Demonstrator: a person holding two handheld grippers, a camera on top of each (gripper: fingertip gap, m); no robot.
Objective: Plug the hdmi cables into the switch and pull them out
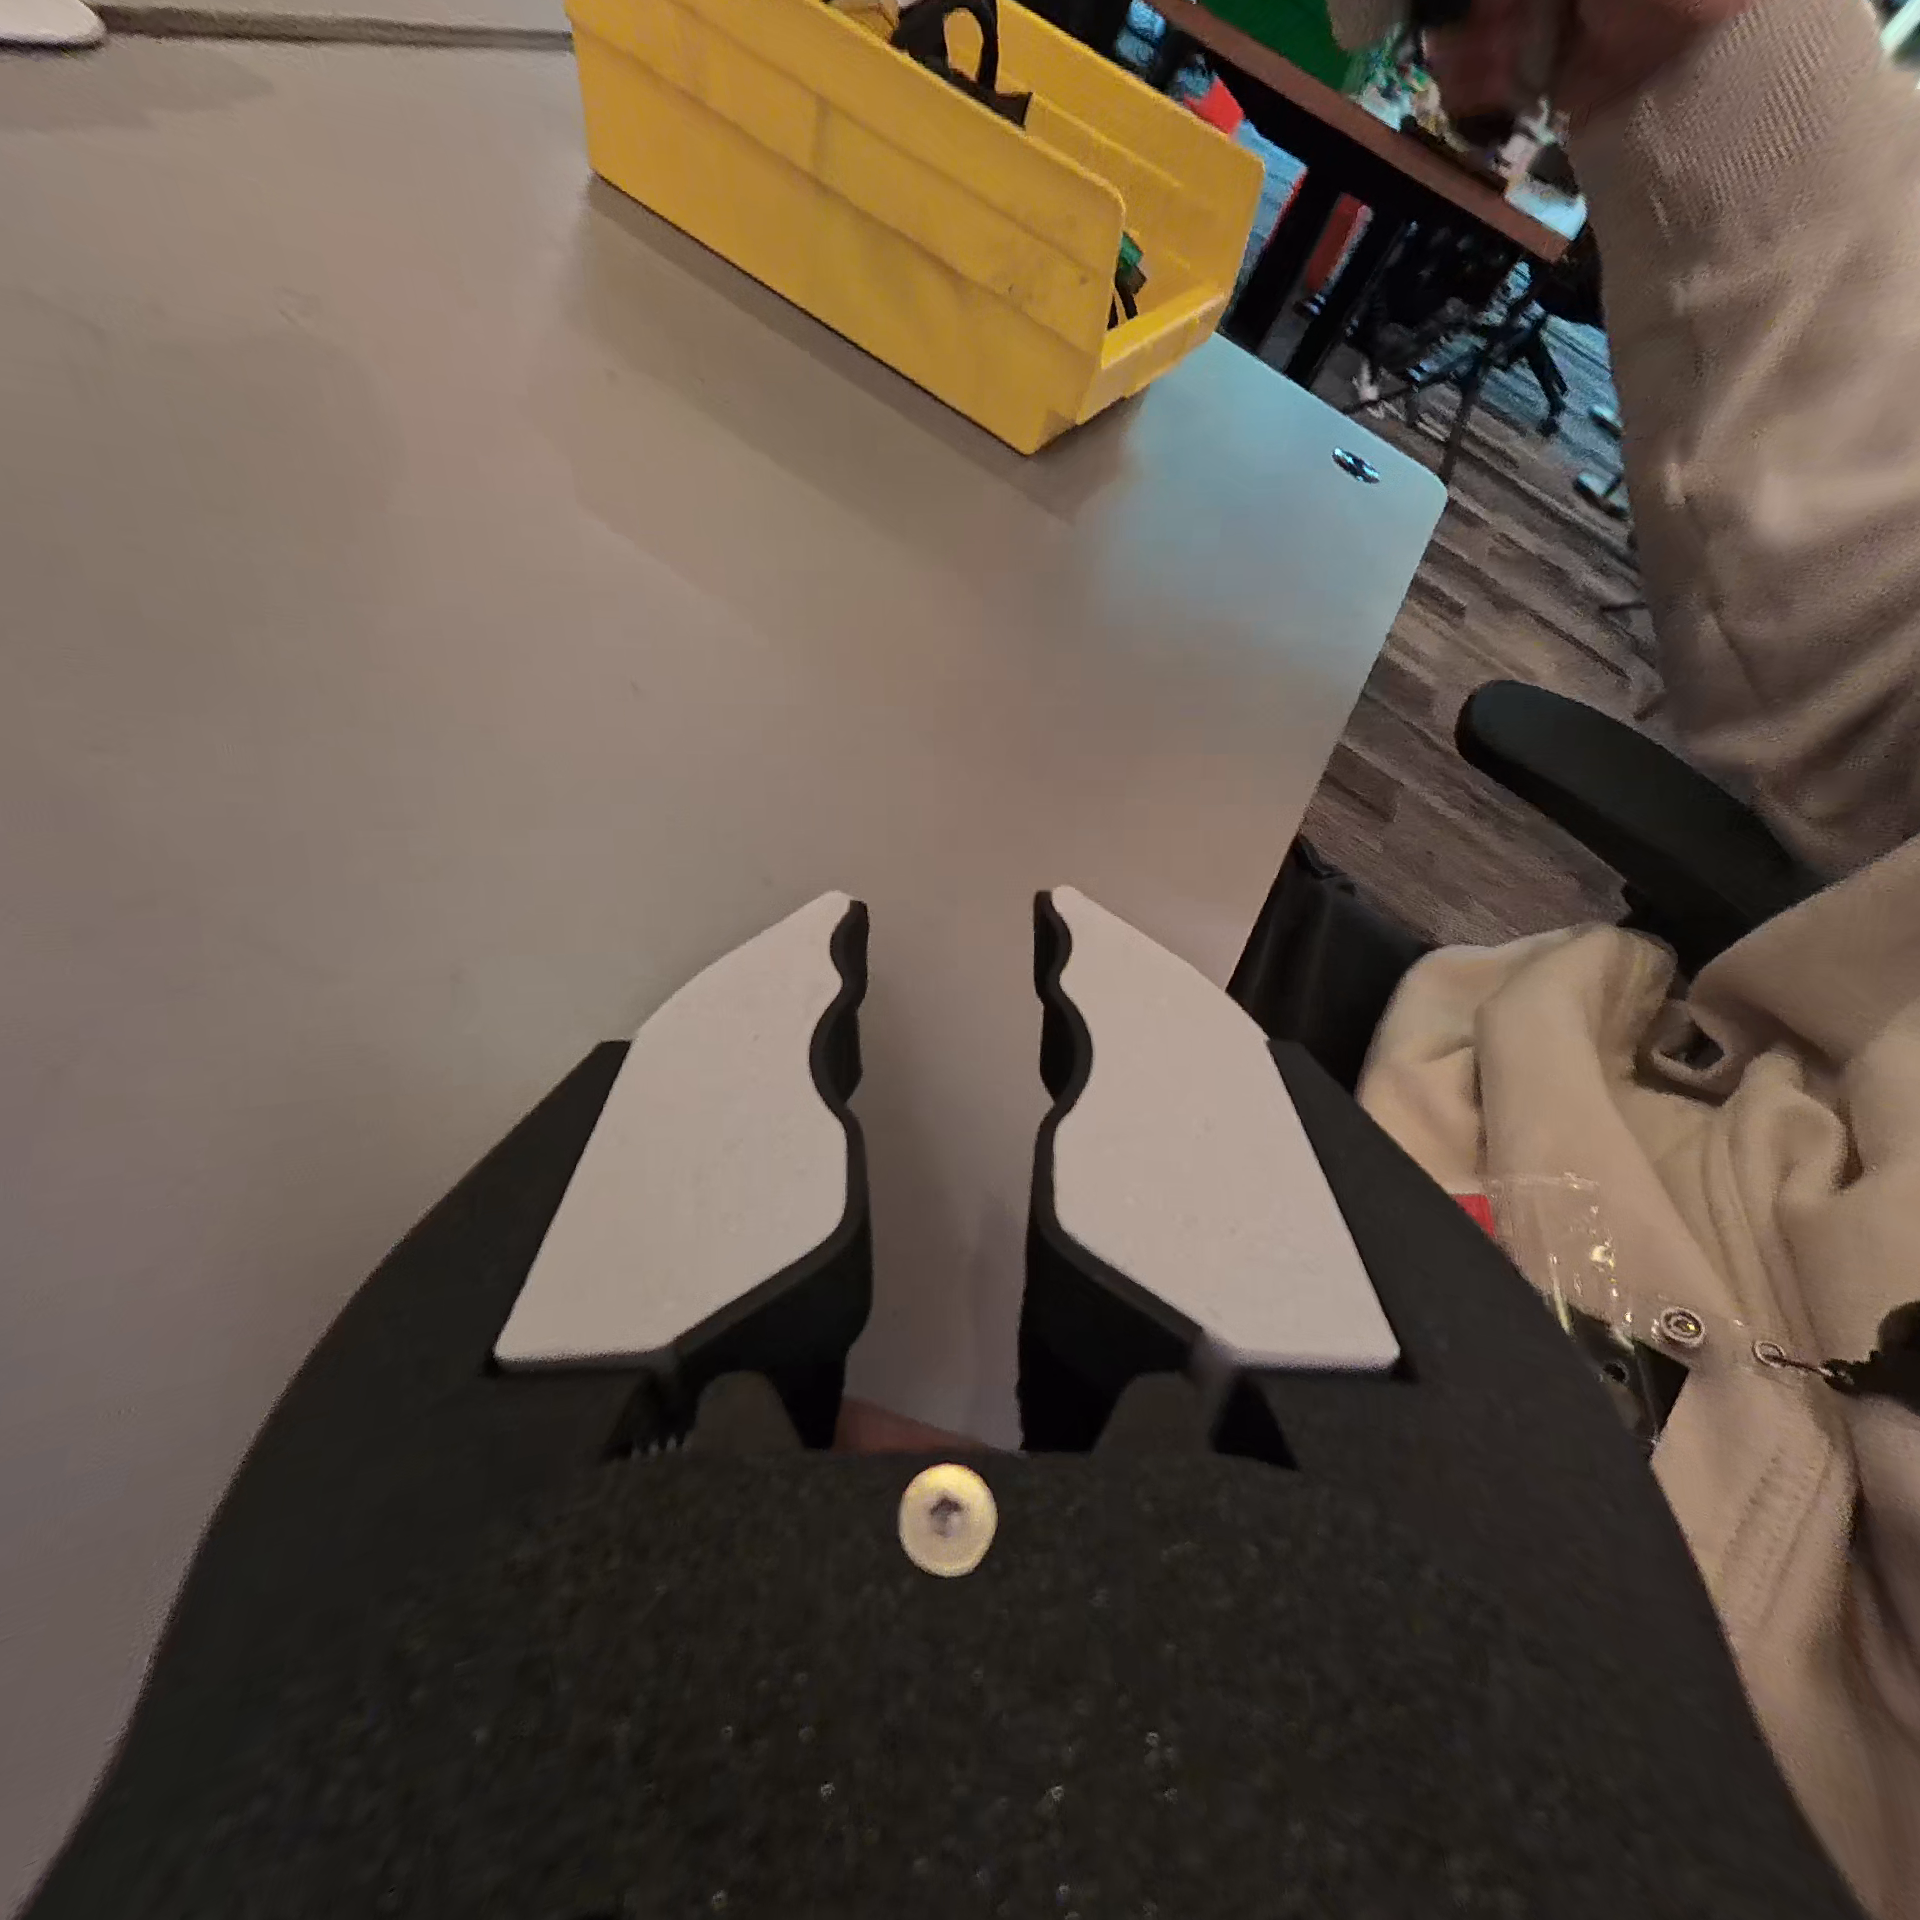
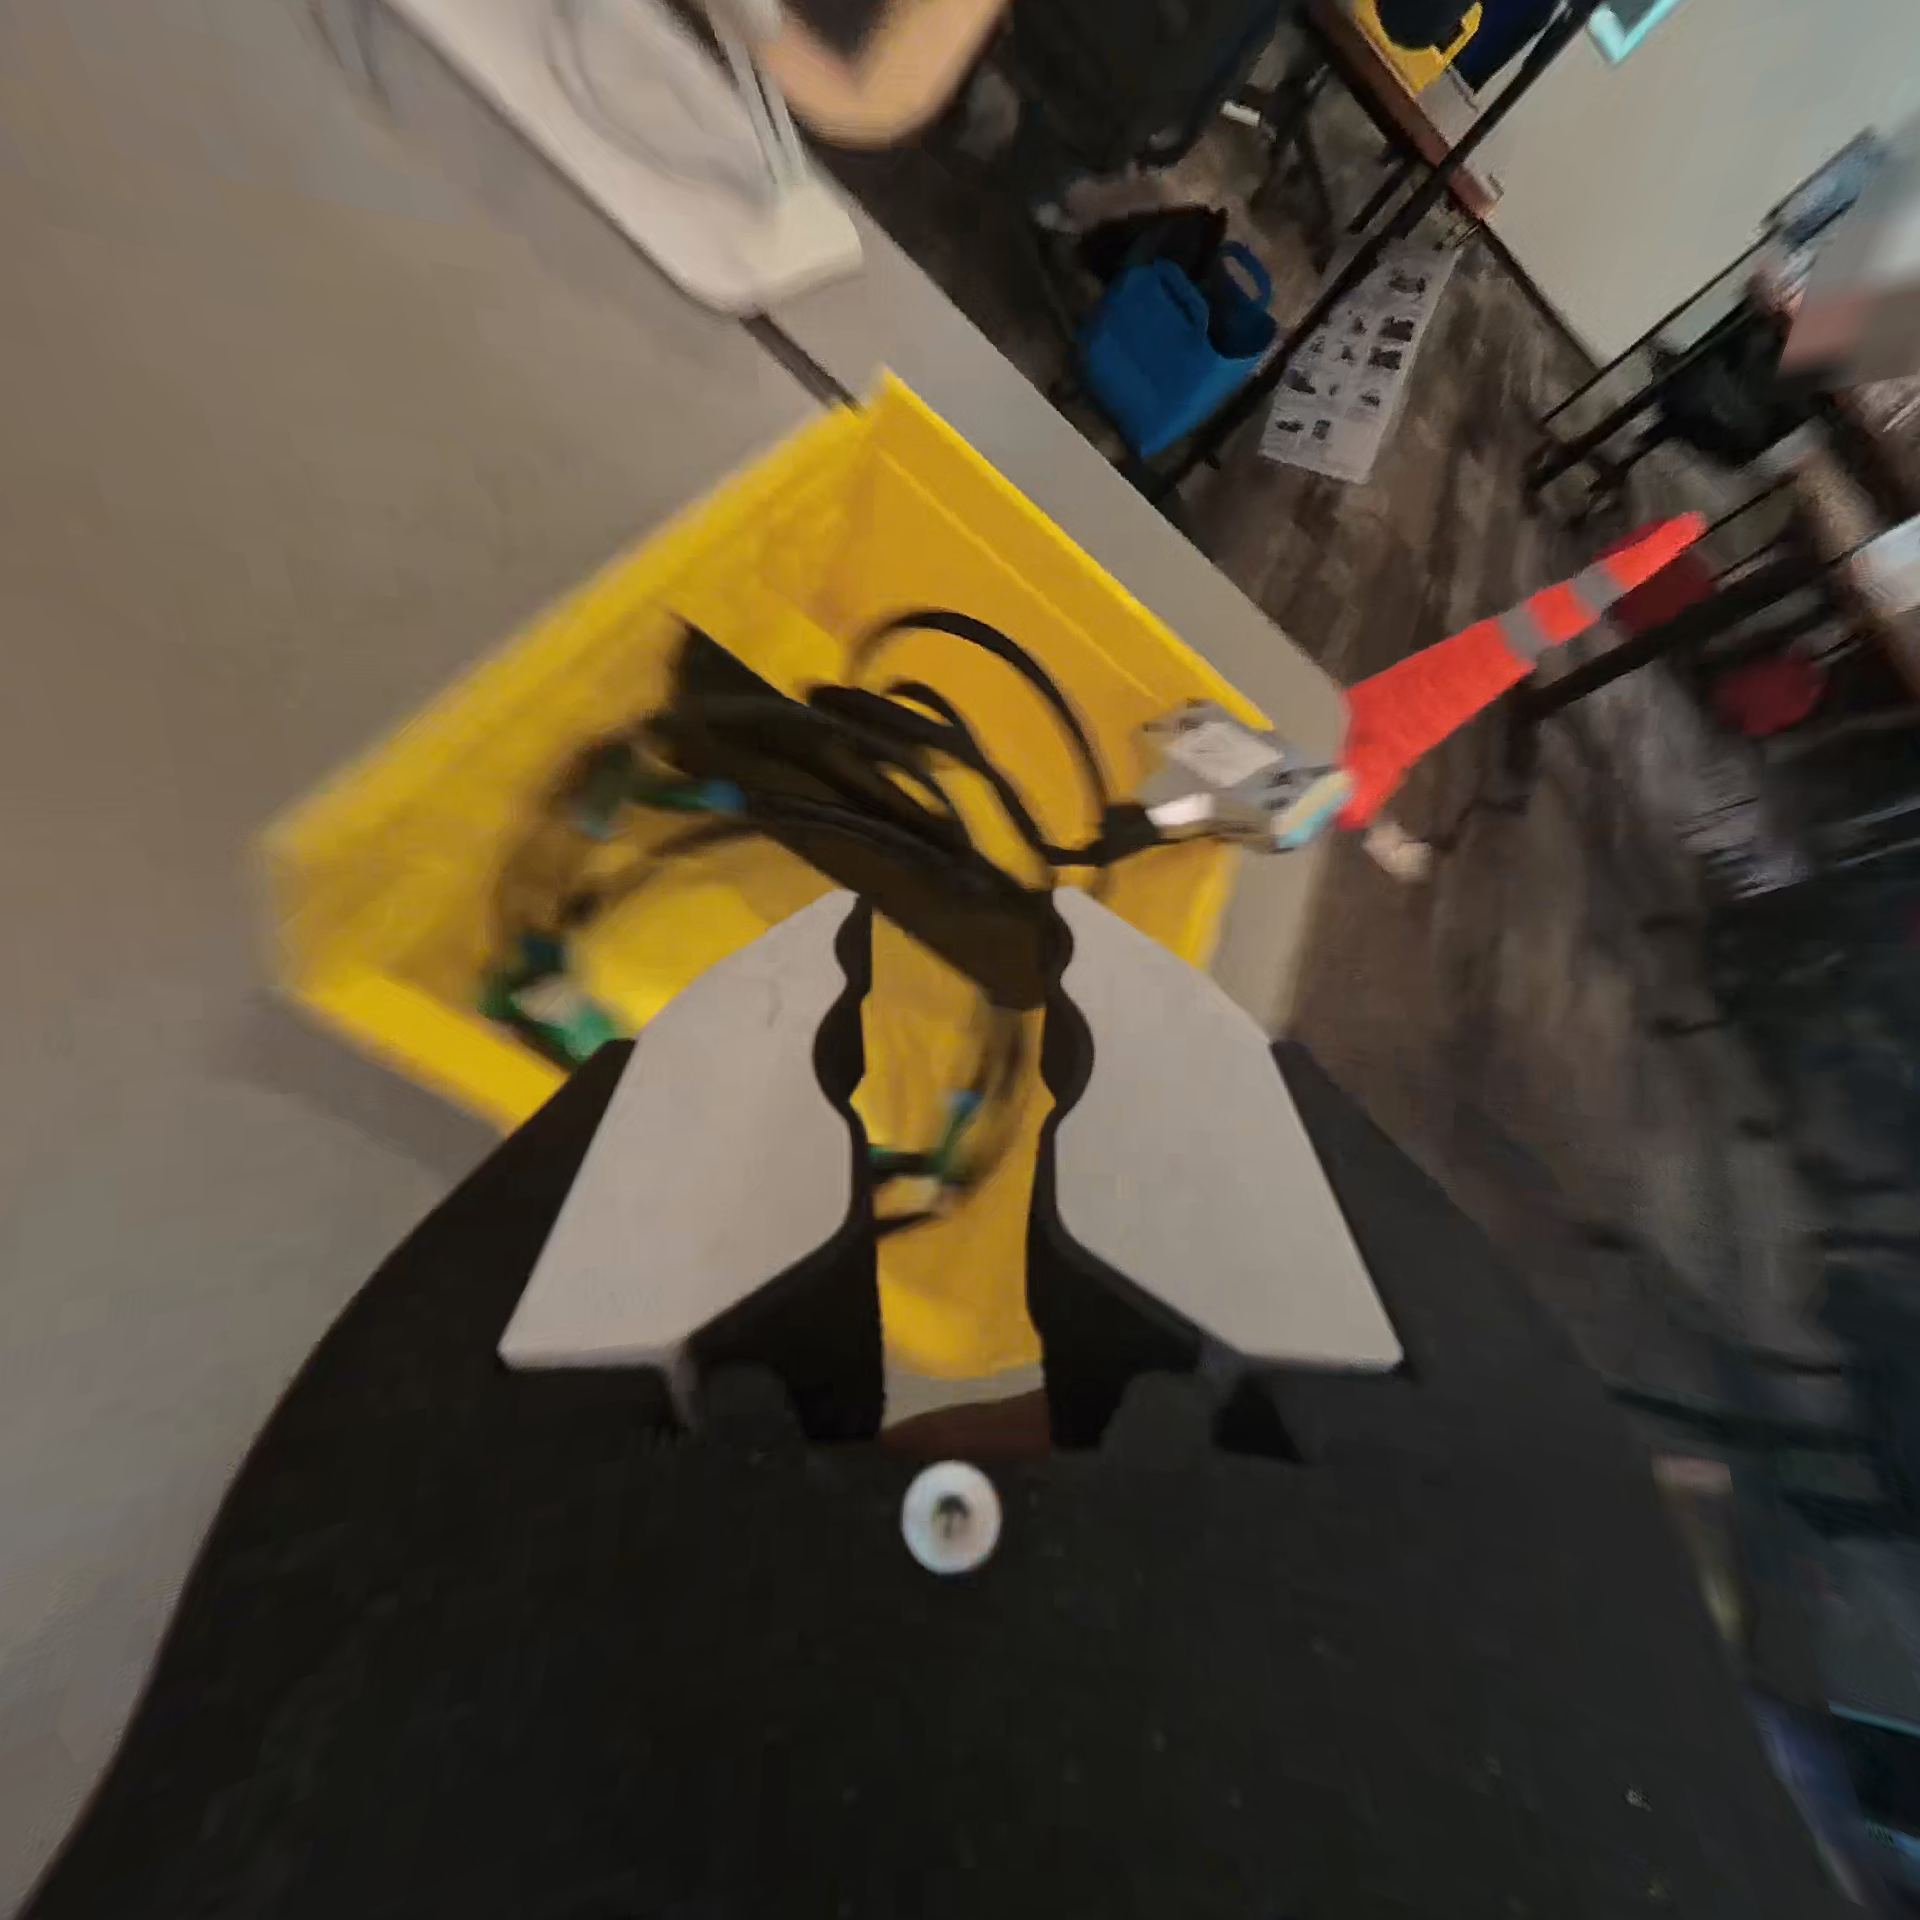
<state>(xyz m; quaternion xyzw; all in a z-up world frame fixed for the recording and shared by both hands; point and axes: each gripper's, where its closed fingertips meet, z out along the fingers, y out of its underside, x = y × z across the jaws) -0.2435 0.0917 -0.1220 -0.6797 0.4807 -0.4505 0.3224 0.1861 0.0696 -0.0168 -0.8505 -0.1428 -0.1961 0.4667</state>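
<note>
A yellow bin [image 2: 935,540] sits on the grey table near its corner and holds black cables with green-tagged ends. My right gripper [image 2: 956,920] is above the bin, with its jaws closed on a bundle of black cables [image 2: 831,748]. A small silver box [image 2: 1210,769] with a light blue end hangs from one cable past the bin's rim. This view is blurred by motion. My left gripper [image 1: 951,914] is open and empty, low over the bare table [image 1: 416,520], well short of the bin [image 1: 852,208].
The table's right edge and rounded corner [image 1: 1392,488] lie close to the bin. A person's beige sleeve [image 1: 1766,416] and a black chair armrest [image 1: 1621,790] are to the right. A white stand base [image 2: 727,187] is on the table's far side. An orange cone [image 2: 1475,665] stands on the floor. One gripper's finger ends stand about 45 centimeters off the other's.
</note>
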